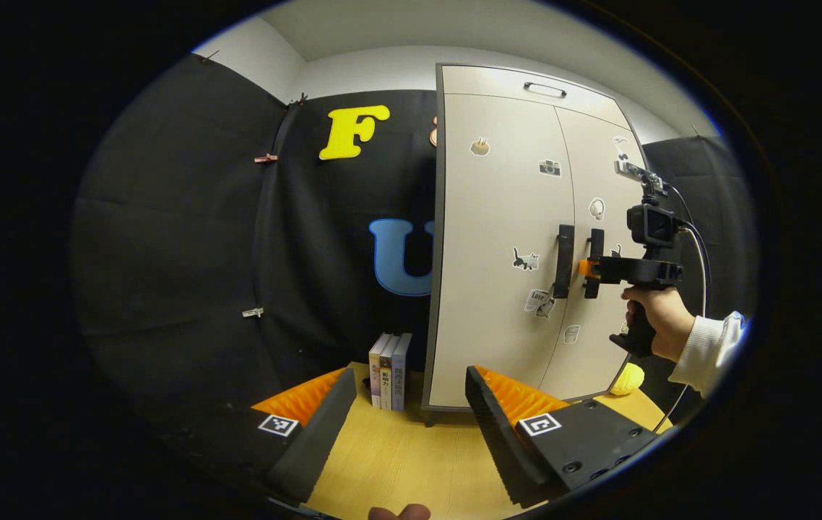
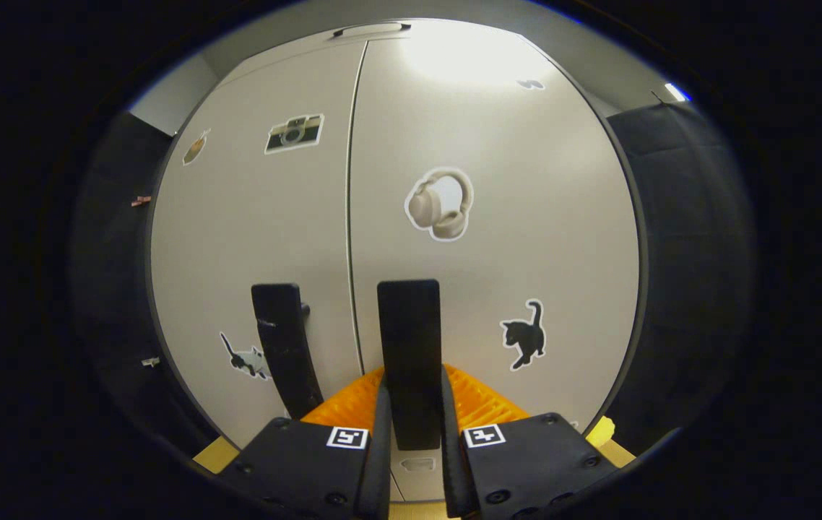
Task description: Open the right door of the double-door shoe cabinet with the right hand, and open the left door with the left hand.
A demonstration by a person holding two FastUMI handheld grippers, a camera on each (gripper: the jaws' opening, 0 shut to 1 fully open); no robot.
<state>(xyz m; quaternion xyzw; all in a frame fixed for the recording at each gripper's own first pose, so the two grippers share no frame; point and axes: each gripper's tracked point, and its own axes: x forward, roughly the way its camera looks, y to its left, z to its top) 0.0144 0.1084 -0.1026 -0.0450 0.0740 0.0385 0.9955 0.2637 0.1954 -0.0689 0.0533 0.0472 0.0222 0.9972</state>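
The left gripper view sits well back from the shoe cabinet [image 1: 519, 238], low over the wooden table [image 1: 396, 462], facing the cabinet's front from its left side and taking in the right gripper [image 1: 591, 269] at the handles. The right gripper view looks straight at the doors from very near, with the right door handle [image 2: 409, 361] between its fingers. Both views share the cabinet front, the two handles and the stickers.
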